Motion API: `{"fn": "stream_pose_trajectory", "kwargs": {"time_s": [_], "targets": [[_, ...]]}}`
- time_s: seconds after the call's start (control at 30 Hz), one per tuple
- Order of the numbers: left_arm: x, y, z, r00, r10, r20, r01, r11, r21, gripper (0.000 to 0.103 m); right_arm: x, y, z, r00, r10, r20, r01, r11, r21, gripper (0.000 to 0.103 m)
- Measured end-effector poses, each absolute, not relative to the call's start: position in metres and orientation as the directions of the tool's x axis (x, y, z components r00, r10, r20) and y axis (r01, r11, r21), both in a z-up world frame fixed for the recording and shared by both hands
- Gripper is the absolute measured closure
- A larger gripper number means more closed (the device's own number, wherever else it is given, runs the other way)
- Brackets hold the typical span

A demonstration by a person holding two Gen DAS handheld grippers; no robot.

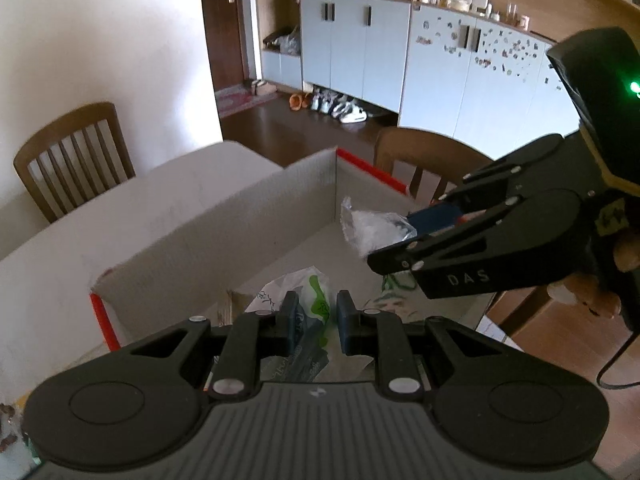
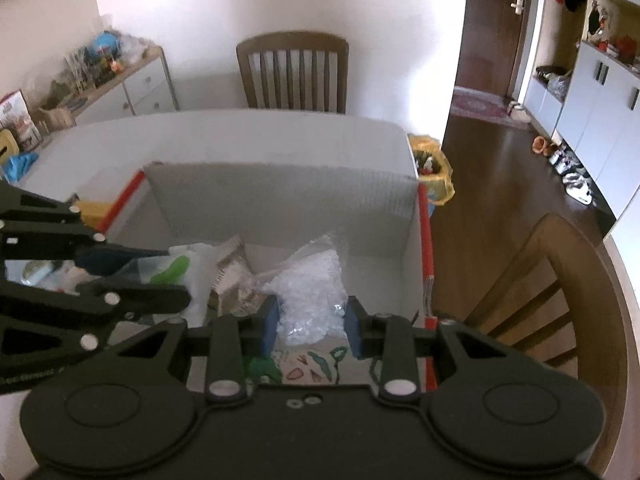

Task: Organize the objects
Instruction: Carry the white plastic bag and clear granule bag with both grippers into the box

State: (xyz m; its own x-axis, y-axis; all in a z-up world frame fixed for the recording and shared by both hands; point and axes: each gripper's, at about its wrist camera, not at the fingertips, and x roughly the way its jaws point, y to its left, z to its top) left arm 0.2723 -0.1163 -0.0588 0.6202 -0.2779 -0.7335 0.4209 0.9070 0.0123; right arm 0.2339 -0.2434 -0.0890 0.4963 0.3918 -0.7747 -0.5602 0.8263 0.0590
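An open cardboard box (image 1: 240, 224) with red-taped edges sits on the white table (image 1: 100, 216). My left gripper (image 1: 318, 312) hangs over the box's near side, shut on a white plastic bag with green print (image 1: 316, 292). My right gripper (image 1: 394, 240) comes in from the right above the box, shut on a clear bag of white pieces (image 1: 368, 228). In the right wrist view the right gripper (image 2: 312, 326) pinches that clear bag (image 2: 312, 284) over the box (image 2: 280, 200). The left gripper (image 2: 178, 276) is at the left with the green-printed bag (image 2: 188, 268).
Inside the box lie a brown paper packet (image 2: 236, 276) and a patterned sheet (image 2: 308, 364). Wooden chairs (image 2: 292, 68) (image 2: 560, 280) stand at the table's far and right sides. A yellow-lined bin (image 2: 434, 172) is past the table corner. Low cabinets (image 1: 360, 48) line the far wall.
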Motion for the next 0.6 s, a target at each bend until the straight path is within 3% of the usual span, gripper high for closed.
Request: {"fn": "stream_pose_trajectory", "kwargs": {"time_s": [0.6], "targets": [[0.292, -0.116, -0.103, 0.524, -0.223, -0.822, 0.390, 0.921, -0.002, 0.084, 0.253, -0.210, -0.136, 0.378, 0.300, -0.876, -0.632, 0.775, -0.007, 0.070]]}}
